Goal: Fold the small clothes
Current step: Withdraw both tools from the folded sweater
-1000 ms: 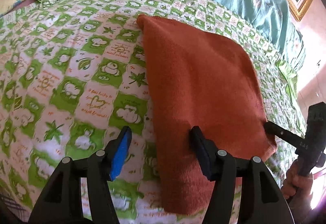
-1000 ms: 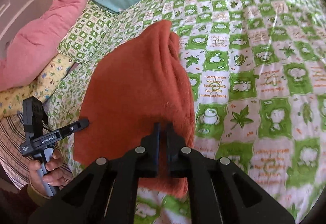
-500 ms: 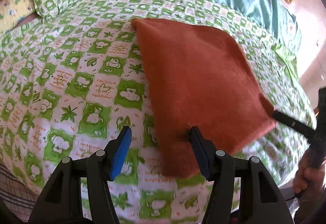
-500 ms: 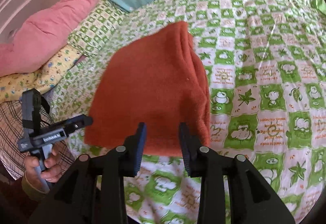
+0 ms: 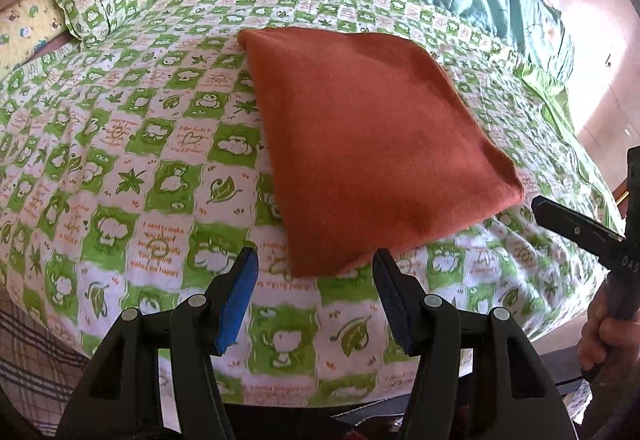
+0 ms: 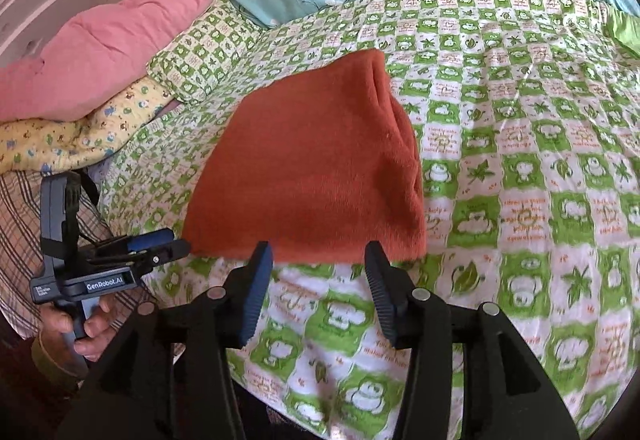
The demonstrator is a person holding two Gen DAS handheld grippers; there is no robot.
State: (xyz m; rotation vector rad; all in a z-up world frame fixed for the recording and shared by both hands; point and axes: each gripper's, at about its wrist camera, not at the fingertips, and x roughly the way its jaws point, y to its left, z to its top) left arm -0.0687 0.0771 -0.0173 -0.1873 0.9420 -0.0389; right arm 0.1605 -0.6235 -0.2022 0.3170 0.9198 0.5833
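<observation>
Your left gripper [image 5: 314, 266] hangs agape and empty; your right gripper [image 6: 318, 266] is opening, nothing between its jaws. The folded rust-orange knit garment [image 5: 360, 144] lies on the green-checked bedsheet [image 5: 120, 144], long axis running away from you. The left tool reads "GenRobot.AI".

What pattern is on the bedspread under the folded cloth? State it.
Green-and-white checks with frogs and leaves, on the bedspread; clearest in the left wrist view.

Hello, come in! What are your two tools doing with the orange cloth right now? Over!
Left tool open, empty. Right tool opening, nothing between its pads. Orange cloth folded, flat on the bed, touching neither tool. Nothing in the way.
</observation>
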